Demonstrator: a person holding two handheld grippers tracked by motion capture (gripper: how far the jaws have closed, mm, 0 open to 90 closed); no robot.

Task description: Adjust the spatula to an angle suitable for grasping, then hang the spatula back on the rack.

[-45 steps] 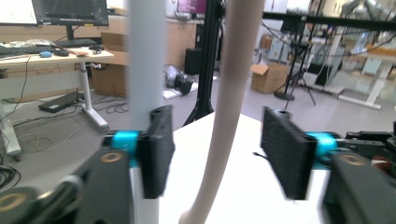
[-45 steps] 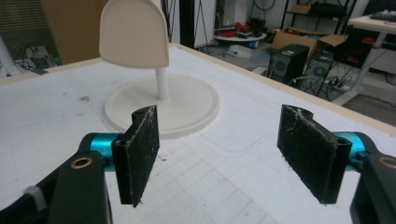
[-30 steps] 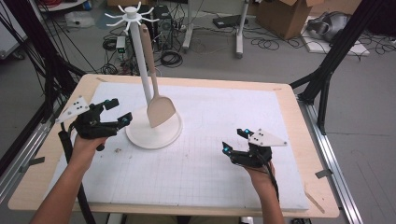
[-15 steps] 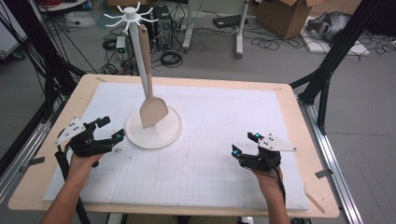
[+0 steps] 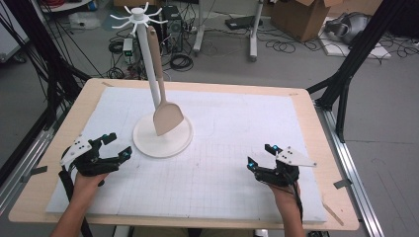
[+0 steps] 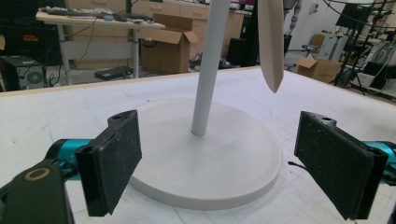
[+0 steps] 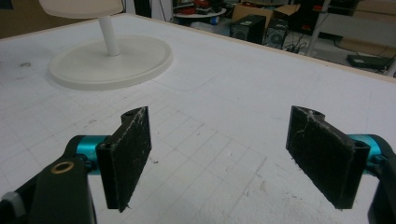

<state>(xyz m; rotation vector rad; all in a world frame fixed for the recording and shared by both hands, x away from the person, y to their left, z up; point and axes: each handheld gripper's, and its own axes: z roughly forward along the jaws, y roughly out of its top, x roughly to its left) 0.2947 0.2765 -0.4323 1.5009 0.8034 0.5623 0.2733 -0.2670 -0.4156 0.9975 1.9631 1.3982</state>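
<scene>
A beige spatula (image 5: 168,118) hangs by its handle from a white hook stand (image 5: 147,54), and its blade hovers just above the stand's round base (image 5: 143,143). My left gripper (image 5: 119,144) rests low on the mat just left of that base, open with nothing between the jaws. In the left gripper view the wide-apart pads (image 6: 112,163) frame the base (image 6: 210,182) and pole, with the spatula (image 6: 271,42) above. My right gripper (image 5: 259,155) sits near the front right of the mat. Its jaws have just been opening and stand open and empty (image 7: 224,158).
A white gridded mat (image 5: 222,123) covers the wooden table (image 5: 316,128). Black frame legs (image 5: 346,79) stand at the right and left. Cables, boxes and a desk leg lie on the floor behind the table. The stand's base (image 7: 112,60) lies far left in the right gripper view.
My left gripper has dropped from beside the spatula blade down to the mat, toward the near left. The spatula hangs free and has swung a little. My right gripper has shifted slightly right.
</scene>
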